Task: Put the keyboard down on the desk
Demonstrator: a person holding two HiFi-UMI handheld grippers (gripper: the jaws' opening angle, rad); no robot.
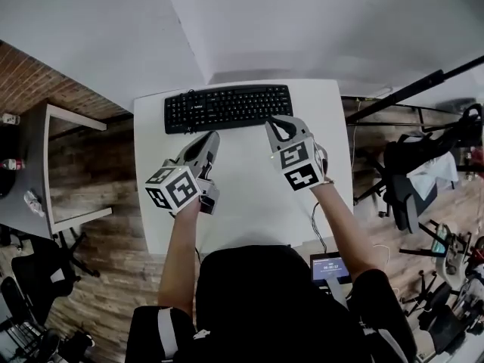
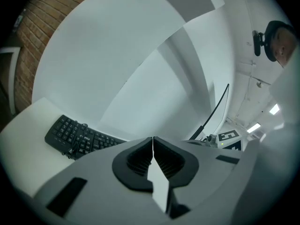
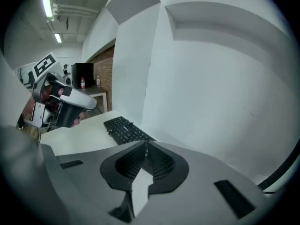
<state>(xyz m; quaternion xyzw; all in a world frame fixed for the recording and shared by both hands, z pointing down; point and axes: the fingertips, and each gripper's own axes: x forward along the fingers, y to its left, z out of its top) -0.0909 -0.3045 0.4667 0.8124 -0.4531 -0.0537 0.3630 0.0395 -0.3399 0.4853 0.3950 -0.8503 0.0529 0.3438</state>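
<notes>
- We see a black keyboard (image 1: pixel 228 108) lying flat, keys up, on the white worktop (image 1: pixel 242 195).
- It sits along the worktop's far edge, its long side running left to right.
- In the left gripper view we make out a dark cord (image 2: pixel 74 142) bunched on its keys.

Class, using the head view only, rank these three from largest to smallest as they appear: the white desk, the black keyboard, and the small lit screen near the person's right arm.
1. White desk, largest by far.
2. Black keyboard, clearly smaller than the desk.
3. Lit screen, smallest.
</notes>
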